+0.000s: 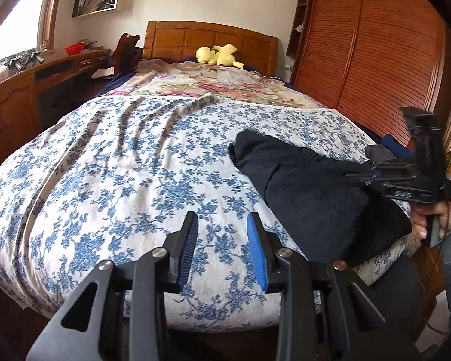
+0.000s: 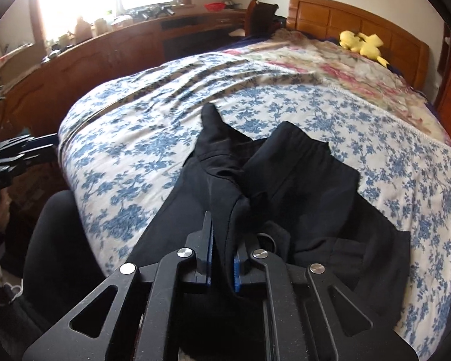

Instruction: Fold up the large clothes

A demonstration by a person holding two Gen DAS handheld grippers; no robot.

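Observation:
A large black garment [image 1: 312,192] lies rumpled on the near right part of the bed, over the blue floral bedspread [image 1: 129,162]. In the right wrist view the garment [image 2: 300,174] spreads ahead, one narrow part reaching toward the bed's middle. My right gripper [image 2: 224,234] is shut on a fold of the garment's near edge. It also shows in the left wrist view [image 1: 372,174], held by a hand at the garment's right side. My left gripper [image 1: 222,225] is open and empty, above the bedspread left of the garment.
A yellow plush toy [image 1: 218,55] lies by the wooden headboard [image 1: 210,37] on a pink floral quilt [image 1: 213,81]. A wooden desk [image 1: 30,90] runs along the left wall. A slatted wardrobe [image 1: 369,48] stands at the right.

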